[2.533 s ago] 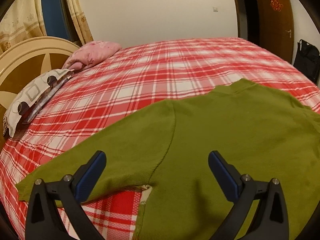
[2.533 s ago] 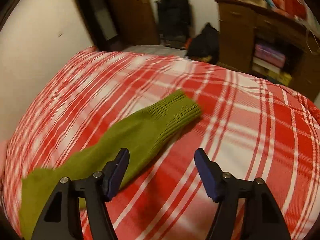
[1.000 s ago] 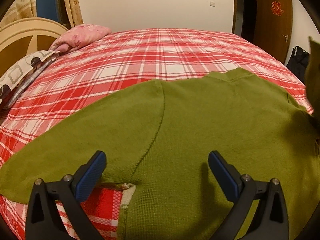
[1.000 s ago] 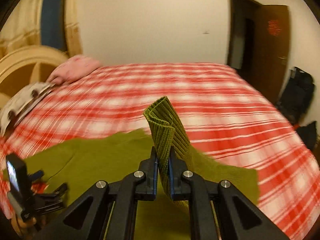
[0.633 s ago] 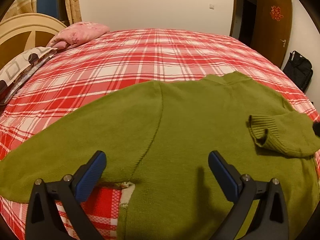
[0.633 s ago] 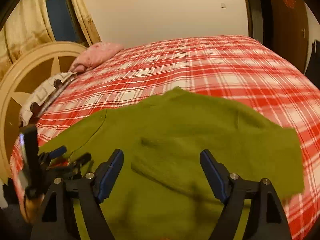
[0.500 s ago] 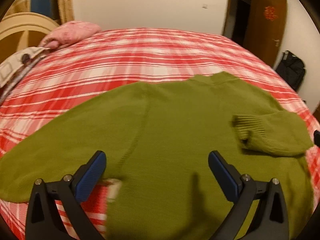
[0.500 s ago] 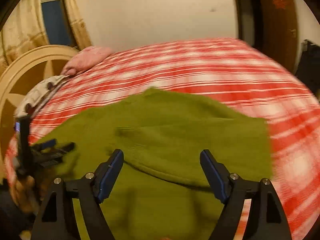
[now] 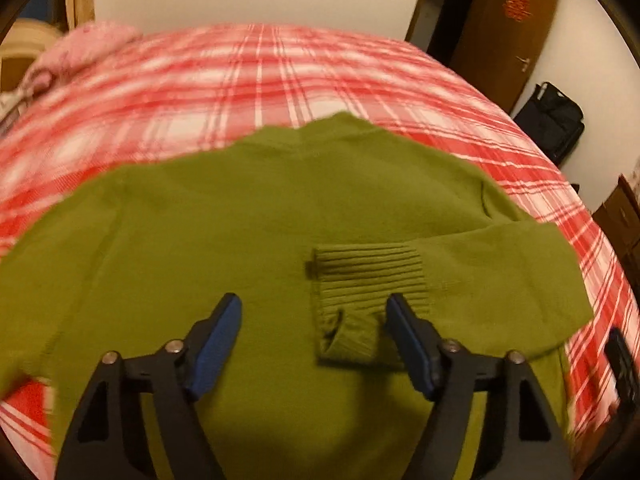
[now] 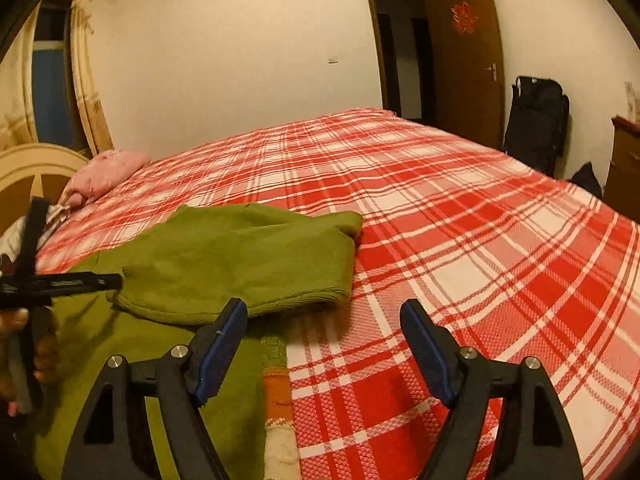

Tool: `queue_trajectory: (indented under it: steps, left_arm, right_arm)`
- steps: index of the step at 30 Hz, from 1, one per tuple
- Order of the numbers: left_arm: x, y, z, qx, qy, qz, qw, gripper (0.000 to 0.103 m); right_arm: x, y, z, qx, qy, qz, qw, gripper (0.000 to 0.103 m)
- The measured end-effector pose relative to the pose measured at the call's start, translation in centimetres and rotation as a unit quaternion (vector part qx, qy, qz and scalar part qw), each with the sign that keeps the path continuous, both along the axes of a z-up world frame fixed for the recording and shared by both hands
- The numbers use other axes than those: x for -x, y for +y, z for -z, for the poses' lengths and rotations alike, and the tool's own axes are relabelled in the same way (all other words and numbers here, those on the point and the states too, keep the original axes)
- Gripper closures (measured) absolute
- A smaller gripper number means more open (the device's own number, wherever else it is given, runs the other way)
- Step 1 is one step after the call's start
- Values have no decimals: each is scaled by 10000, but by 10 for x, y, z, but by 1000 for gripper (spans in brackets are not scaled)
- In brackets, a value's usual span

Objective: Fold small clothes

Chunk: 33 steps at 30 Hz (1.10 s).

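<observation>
Left tongs (image 9: 314, 334) apart, empty, hovering low over the middle of the green sweater (image 9: 224, 220), its folded cuff (image 9: 366, 280) just between the pads. Right tongs (image 10: 322, 338) apart too, empty, above the sweater's right edge where it meets the plaid bed cover (image 10: 480, 240). Sweater lies flat on the bed, right sleeve (image 10: 240, 264) already laid across the body, cuff near centre. Left sleeve (image 9: 36, 280) not folded, spread out to the left. Step in hand looks like sleeve folding, half done. Next move likely: left tongs go out to the left cuff, pinch it, bring it across the body. Around: pink pillow (image 10: 106, 176) at the headboard, brown door (image 10: 466, 56), black bag (image 10: 536, 128) by the wall, all well apart. Nothing blocks; the folded cuff is curled up a bit and could catch.
</observation>
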<state>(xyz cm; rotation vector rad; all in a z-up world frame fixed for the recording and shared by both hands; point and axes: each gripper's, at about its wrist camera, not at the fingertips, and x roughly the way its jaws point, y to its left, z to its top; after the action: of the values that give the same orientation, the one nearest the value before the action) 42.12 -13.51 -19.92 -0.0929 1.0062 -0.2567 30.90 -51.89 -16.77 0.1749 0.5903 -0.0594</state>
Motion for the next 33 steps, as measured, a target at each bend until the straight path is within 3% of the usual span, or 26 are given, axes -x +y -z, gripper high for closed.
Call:
queue_trajectory:
  steps: [4, 5, 7, 10, 14, 21, 24, 33]
  left_arm:
    - [6, -16, 0, 83, -80, 75, 9999, 37]
    - [8, -19, -2, 51, -121, 117, 9998, 60]
    - [11, -23, -6, 96, -138, 195, 9997, 91]
    - [11, -16, -18, 353, -209, 230, 9989, 93]
    - [17, 3, -51, 526, -594, 203, 9966, 93]
    - [25, 58, -92, 538, -1108, -120, 9923, 93]
    - [23, 77, -91, 386, -1234, -280, 9912, 93]
    - [17, 117, -46, 370, -756, -734, 9937, 93]
  right_arm:
    - [-2, -2, 5, -38, 96, 19, 9999, 24]
    - [-3, -2, 5, -35, 126, 29, 9999, 24]
    - [-5, -3, 7, -51, 165, 32, 9998, 24]
    - [-6, -4, 9, -78, 215, 58, 9997, 24]
    - [-7, -4, 11, -91, 264, 62, 9996, 24]
    - [-13, 1, 17, 16, 469, 9, 9989, 24]
    - [-14, 1, 19, 35, 539, 16, 9985, 24]
    - [-18, 14, 22, 234, 684, -254, 9971, 24]
